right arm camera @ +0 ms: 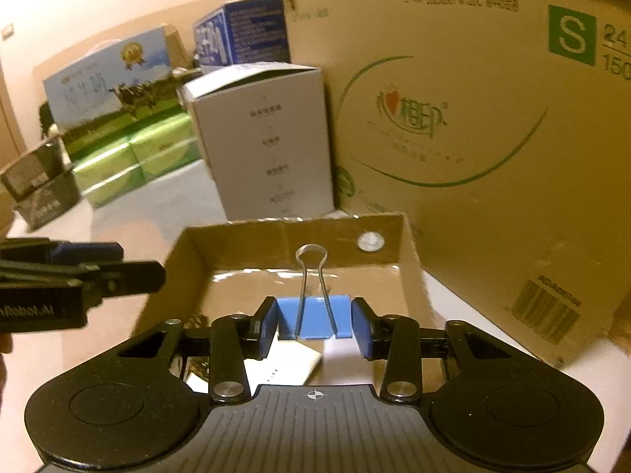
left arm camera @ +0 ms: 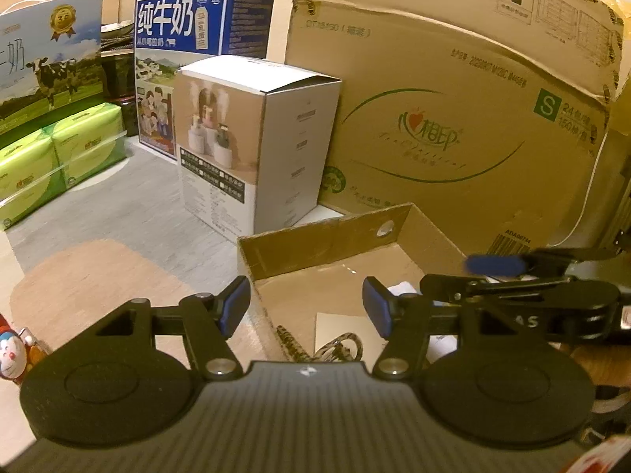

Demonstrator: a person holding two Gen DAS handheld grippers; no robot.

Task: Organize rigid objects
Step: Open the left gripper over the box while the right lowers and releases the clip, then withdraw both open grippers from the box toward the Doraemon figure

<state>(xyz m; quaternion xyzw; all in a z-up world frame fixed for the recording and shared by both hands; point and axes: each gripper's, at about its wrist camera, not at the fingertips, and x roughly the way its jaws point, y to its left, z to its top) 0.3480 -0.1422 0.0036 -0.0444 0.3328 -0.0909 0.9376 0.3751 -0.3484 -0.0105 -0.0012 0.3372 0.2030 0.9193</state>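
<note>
A low open cardboard tray (right arm camera: 244, 244) sits in front of me. In the right wrist view a blue binder clip (right arm camera: 315, 321) with upright silver handles stands between the blue pads of my right gripper (right arm camera: 314, 325). Thin gaps show on both sides of the clip, so the pads are not pressing it. My left gripper (left arm camera: 307, 307) is open above the tray's left wall (left arm camera: 315, 236), with nothing between its fingers. A white card (right arm camera: 284, 362) and a metal wire piece (left arm camera: 335, 349) lie on the tray floor. Each gripper appears side-on in the other's view.
A huge brown carton (left arm camera: 453, 118) stands right behind the tray. A white product box (left arm camera: 256, 138) is at its left, then a blue milk box (left arm camera: 197, 19) and green tissue packs (left arm camera: 59, 149). A small cartoon figure (left arm camera: 12, 354) sits at the far left edge.
</note>
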